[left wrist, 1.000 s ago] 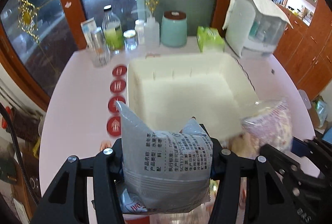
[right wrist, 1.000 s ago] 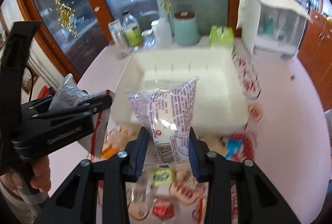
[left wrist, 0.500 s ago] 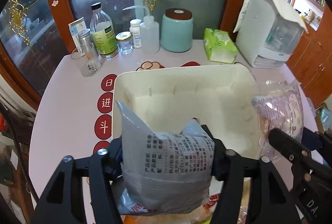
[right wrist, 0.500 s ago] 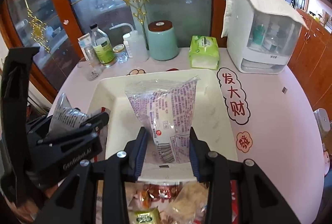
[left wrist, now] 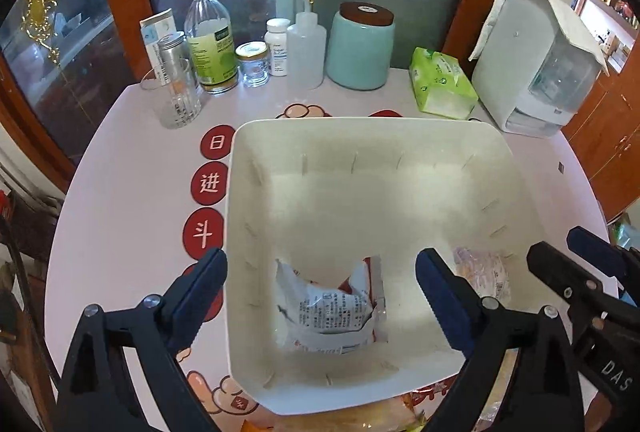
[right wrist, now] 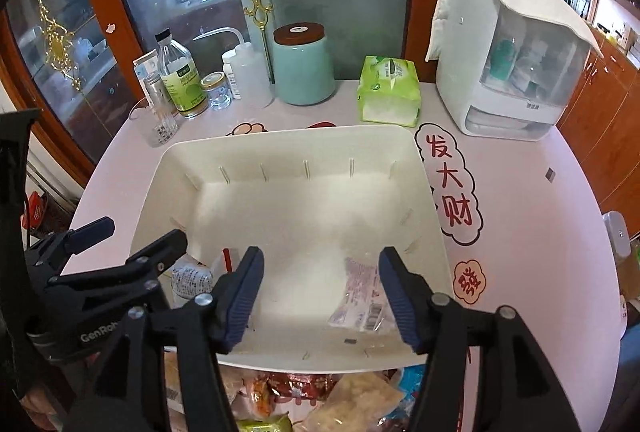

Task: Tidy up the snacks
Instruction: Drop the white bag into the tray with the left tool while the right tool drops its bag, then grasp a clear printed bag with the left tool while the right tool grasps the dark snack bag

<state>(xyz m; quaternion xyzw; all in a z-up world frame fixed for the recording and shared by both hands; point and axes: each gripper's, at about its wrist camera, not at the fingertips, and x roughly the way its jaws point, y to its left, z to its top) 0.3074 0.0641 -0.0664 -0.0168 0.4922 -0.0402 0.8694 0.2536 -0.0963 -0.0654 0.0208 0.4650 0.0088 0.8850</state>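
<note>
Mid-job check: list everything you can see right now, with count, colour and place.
bin: one, cream, table centre
grey snack packet: one, grey-white, in bin
purple snack packet: one, clear with purple print, in bin
loose snacks: several, mixed colours, on the table before the bin
jar: one, mint, brown lid, behind bin
tissue pack: one, green, behind bin
bottles: several, clear, back left
table: one, pink
left gripper: black, open, over bin
right gripper: black, open, over bin

On the bench [left wrist: 120, 160], red roundels [left wrist: 210, 184] are marked 日, 进 and 斗; a cloud sticker [right wrist: 450, 188] is lettered 发大财. "GenRo" is printed on the left claw [right wrist: 132, 232], "DAS" on the right claw [left wrist: 560, 252]. Packet print is probably unreadable.
</note>
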